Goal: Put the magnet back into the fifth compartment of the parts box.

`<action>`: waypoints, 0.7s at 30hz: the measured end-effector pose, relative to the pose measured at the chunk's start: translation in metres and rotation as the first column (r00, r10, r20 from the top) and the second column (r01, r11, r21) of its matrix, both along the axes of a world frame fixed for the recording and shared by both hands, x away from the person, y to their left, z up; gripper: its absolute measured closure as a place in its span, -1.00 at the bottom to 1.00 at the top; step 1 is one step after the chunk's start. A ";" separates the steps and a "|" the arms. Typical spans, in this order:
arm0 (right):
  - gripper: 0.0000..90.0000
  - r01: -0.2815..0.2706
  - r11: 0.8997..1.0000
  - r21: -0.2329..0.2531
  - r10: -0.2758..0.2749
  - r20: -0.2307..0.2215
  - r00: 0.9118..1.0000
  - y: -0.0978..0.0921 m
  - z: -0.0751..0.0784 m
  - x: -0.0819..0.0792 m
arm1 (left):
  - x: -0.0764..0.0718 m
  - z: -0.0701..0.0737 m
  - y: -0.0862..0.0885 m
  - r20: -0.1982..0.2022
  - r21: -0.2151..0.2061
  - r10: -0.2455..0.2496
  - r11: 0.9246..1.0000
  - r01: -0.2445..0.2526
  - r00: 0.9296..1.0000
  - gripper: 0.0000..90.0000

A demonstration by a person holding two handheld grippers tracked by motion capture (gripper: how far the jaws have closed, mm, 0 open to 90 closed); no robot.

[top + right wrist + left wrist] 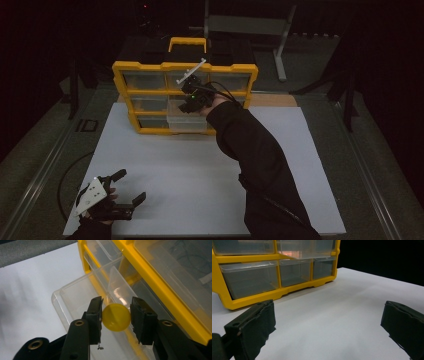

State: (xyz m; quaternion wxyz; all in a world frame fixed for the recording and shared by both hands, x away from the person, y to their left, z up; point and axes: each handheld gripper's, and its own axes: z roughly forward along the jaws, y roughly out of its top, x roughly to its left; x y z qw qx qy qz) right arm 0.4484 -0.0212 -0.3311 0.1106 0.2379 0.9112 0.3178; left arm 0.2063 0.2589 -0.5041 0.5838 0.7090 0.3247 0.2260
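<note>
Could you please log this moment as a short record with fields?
Setting: white table, yellow drawer cabinet at its far side
Open drawer: clear drawer, pulled out from the cabinet
Right claw: shut on a yellow ball, held over the drawer
Left claw: open, nothing between its jaws, low over the near left of the table

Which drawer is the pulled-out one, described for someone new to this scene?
On the white table stands a yellow-framed organiser of clear plastic drawers. The drawer sits in the bottom row's middle, under the right gripper holding a small yellow ball. It alone juts out open; its neighbours are shut.
</note>
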 end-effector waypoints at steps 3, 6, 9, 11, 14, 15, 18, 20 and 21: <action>0.38 0.002 1.000 -0.001 -0.002 0.000 1.000 0.000 -0.001 0.000 | 0.000 0.000 0.000 -0.001 -0.001 0.000 1.000 0.000 1.000 -1.00; 0.37 0.000 1.000 -0.002 0.000 0.002 1.000 0.000 -0.001 -0.001 | 0.000 0.000 0.000 -0.001 0.001 0.000 1.000 0.000 1.000 -1.00; 0.19 -0.006 1.000 -0.002 0.006 -0.005 1.000 0.000 0.000 -0.002 | 0.000 0.000 0.000 -0.002 0.001 -0.001 1.000 0.001 1.000 -1.00; 0.02 0.002 1.000 -0.001 -0.002 0.003 1.000 0.001 0.001 -0.003 | 0.000 0.000 0.000 -0.002 0.002 -0.001 1.000 0.001 1.000 -1.00; -0.22 0.007 1.000 0.023 -0.007 0.004 1.000 0.000 0.004 -0.005 | 0.000 0.000 0.000 -0.002 0.001 -0.001 1.000 0.001 1.000 -1.00; -0.32 0.010 1.000 0.029 -0.010 -0.002 1.000 0.000 0.005 -0.005 | 0.000 0.000 0.000 -0.003 0.001 0.000 1.000 0.000 1.000 -1.00; -0.45 0.010 0.999 0.033 -0.009 -0.005 1.000 0.000 0.007 -0.007 | 0.000 0.000 0.000 -0.004 0.002 0.000 1.000 0.000 1.000 -1.00; -0.54 0.011 0.999 0.032 -0.011 -0.012 1.000 0.001 0.007 -0.009 | 0.000 0.000 0.000 -0.004 0.003 0.000 1.000 0.000 1.000 -1.00; -0.56 0.013 0.999 0.031 -0.013 -0.010 1.000 0.000 0.007 -0.009 | 0.000 0.000 0.000 -0.004 0.003 0.000 1.000 0.000 1.000 -1.00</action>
